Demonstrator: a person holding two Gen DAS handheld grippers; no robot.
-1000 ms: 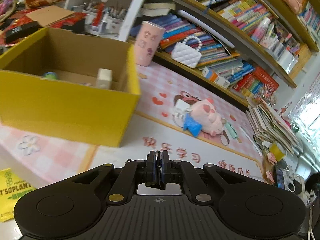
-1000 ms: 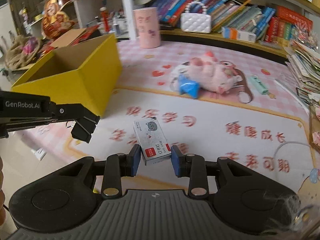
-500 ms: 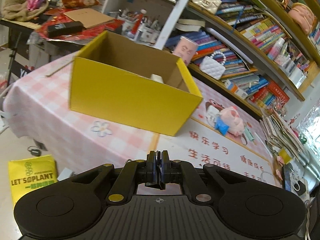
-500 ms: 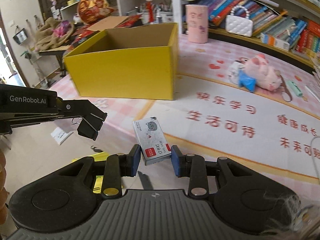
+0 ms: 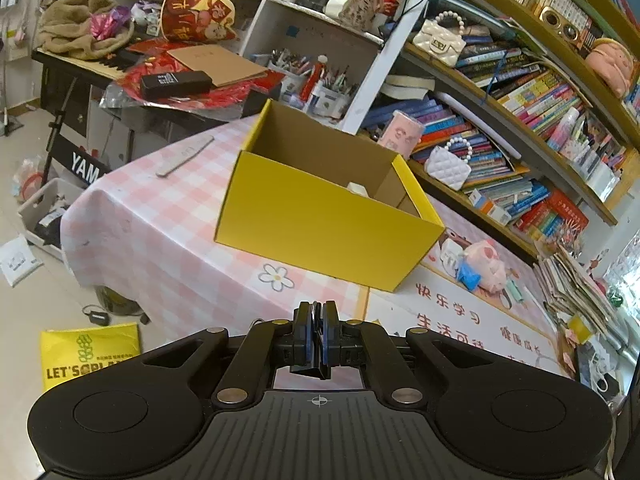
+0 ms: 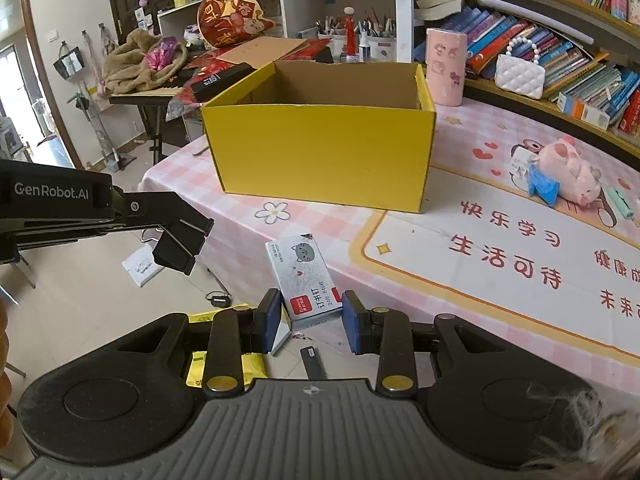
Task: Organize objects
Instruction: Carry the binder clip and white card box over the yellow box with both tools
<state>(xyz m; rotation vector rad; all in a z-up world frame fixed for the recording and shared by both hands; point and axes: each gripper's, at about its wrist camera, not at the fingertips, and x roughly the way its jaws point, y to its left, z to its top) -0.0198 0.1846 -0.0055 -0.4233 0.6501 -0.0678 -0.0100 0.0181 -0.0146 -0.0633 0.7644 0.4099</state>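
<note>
Open-topped yellow box [image 6: 320, 152] ahead, walls upright; bare tablecloth [image 6: 400, 236] before it; pink cup [image 6: 445, 65] just behind.

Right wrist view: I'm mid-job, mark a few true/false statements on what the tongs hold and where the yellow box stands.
1. The right tongs grip a small staple box. True.
2. The left tongs hold a black binder clip. True.
3. The yellow box is closed with a lid. False: it is open at the top.
4. The pink plush pig lies inside the yellow box. False: it lies on the table, right of it.
</note>
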